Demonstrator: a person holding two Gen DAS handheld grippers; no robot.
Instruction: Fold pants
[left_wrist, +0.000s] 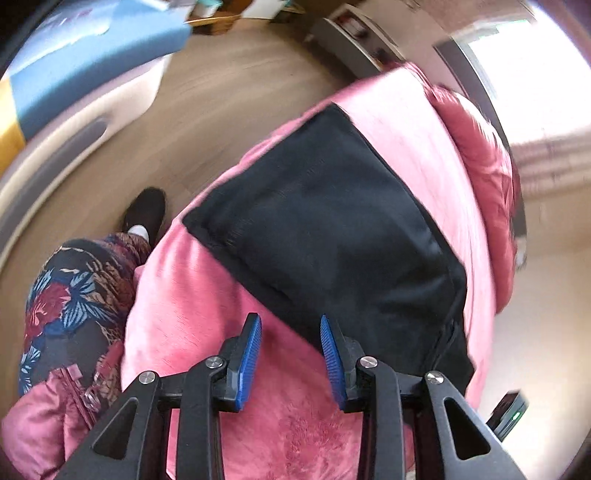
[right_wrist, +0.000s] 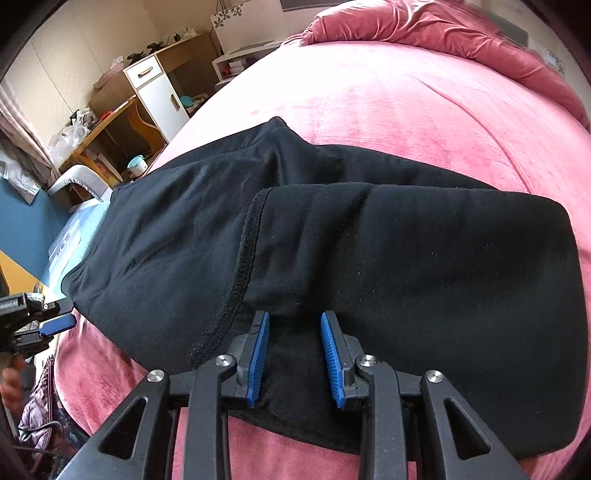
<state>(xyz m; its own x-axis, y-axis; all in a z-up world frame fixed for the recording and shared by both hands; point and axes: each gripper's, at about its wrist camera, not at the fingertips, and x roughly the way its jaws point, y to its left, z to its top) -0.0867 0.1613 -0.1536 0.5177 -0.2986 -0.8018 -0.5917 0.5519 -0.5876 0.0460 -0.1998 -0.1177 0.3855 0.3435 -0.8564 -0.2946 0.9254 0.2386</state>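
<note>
Black pants (right_wrist: 369, 251) lie on a pink blanket (right_wrist: 406, 103) on the bed, with one part folded over onto the rest. They also show in the left wrist view (left_wrist: 332, 221). My right gripper (right_wrist: 293, 321) is open, its blue pads over the near edge of the folded layer, holding nothing. My left gripper (left_wrist: 290, 325) is open and empty above the blanket (left_wrist: 192, 314), just short of the pants' edge. It also shows at the left edge of the right wrist view (right_wrist: 55, 325).
A crumpled pink duvet (right_wrist: 443, 29) lies at the far end of the bed. A wooden desk (right_wrist: 110, 125) and a white cabinet (right_wrist: 159, 92) stand to the left. The person's floral clothing (left_wrist: 74, 302) and shoe (left_wrist: 146, 210) are beside the bed on the wooden floor (left_wrist: 221, 92).
</note>
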